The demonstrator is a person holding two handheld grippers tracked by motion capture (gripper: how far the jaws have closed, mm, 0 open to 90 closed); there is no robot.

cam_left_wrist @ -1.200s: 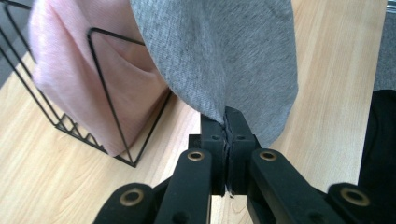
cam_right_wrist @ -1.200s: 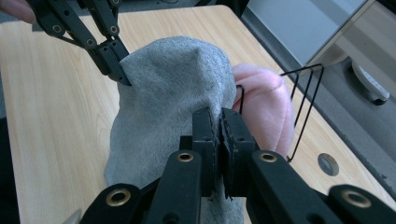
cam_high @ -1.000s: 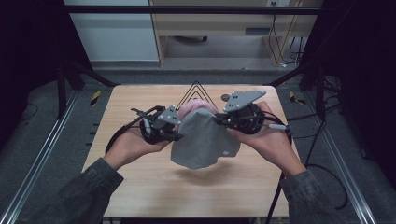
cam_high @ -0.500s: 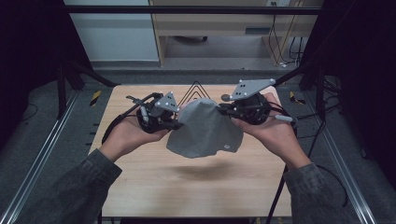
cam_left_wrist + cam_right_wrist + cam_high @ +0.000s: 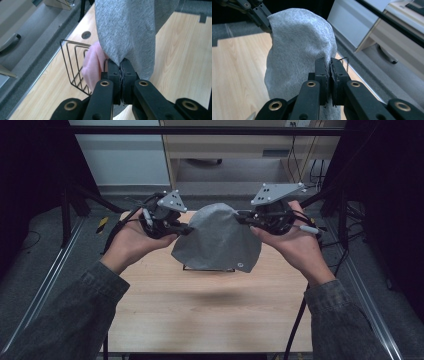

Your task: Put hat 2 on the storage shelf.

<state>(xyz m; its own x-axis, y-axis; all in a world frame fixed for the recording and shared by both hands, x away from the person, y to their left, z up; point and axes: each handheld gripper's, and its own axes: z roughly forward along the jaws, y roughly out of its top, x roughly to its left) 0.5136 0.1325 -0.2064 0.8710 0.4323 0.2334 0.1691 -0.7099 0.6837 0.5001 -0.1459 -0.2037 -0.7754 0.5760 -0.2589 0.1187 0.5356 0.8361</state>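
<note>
Above the table (image 5: 200, 320), we are holding the grey cloth (image 5: 220, 240) stretched crosswise, left gripper (image 5: 186, 231) and right gripper (image 5: 242, 220) each clenched on an opposite edge.

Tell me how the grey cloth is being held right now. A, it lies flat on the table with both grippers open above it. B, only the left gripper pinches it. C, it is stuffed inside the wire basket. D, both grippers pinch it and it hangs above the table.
D: the left gripper and the right gripper each have their jaws shut on an edge of the grey cloth, which hangs above the table.
</note>
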